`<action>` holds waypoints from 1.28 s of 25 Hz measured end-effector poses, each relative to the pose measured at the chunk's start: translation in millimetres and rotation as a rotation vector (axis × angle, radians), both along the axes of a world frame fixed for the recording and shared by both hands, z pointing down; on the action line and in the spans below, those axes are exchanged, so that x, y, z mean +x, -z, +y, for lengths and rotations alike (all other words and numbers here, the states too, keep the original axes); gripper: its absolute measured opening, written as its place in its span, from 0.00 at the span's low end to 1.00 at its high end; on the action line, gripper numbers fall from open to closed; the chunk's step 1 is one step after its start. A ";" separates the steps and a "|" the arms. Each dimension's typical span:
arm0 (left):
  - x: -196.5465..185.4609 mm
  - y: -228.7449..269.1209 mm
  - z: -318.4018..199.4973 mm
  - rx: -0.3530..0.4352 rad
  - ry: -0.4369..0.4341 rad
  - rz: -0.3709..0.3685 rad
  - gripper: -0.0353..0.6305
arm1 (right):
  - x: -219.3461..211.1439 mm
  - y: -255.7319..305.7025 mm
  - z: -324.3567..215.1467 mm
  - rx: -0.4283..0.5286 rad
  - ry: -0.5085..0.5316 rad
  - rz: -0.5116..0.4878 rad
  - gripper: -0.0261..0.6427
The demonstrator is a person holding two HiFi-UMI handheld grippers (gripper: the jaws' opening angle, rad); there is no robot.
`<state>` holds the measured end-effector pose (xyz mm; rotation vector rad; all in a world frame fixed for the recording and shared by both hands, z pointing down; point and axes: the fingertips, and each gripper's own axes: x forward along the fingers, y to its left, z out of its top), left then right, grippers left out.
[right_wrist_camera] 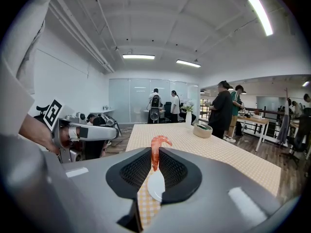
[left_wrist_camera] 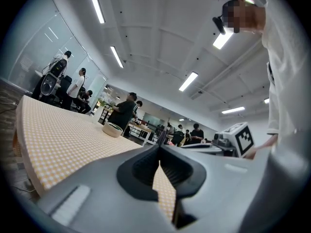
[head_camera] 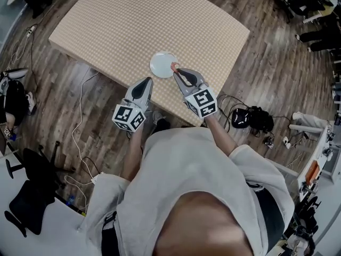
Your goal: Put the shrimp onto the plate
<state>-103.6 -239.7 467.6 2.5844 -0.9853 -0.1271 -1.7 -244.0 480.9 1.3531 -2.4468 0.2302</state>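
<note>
The shrimp (right_wrist_camera: 155,149) is a little pink-orange curl, tail hooked over at the top. It's pinched right at the tips of the right gripper's (right_wrist_camera: 156,154) jaws, just by the rim of the white plate (head_camera: 161,64) on the checkered bench (head_camera: 133,20). The head view only shows an orange speck; the right gripper view shows the pinch. The left gripper's (left_wrist_camera: 159,153) jaws are pressed together on nothing.
</note>
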 end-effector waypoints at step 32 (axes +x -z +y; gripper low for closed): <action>20.4 -43.8 -20.5 -0.098 0.188 -0.113 0.07 | 32.7 -55.2 -39.0 -0.117 0.121 -0.067 0.11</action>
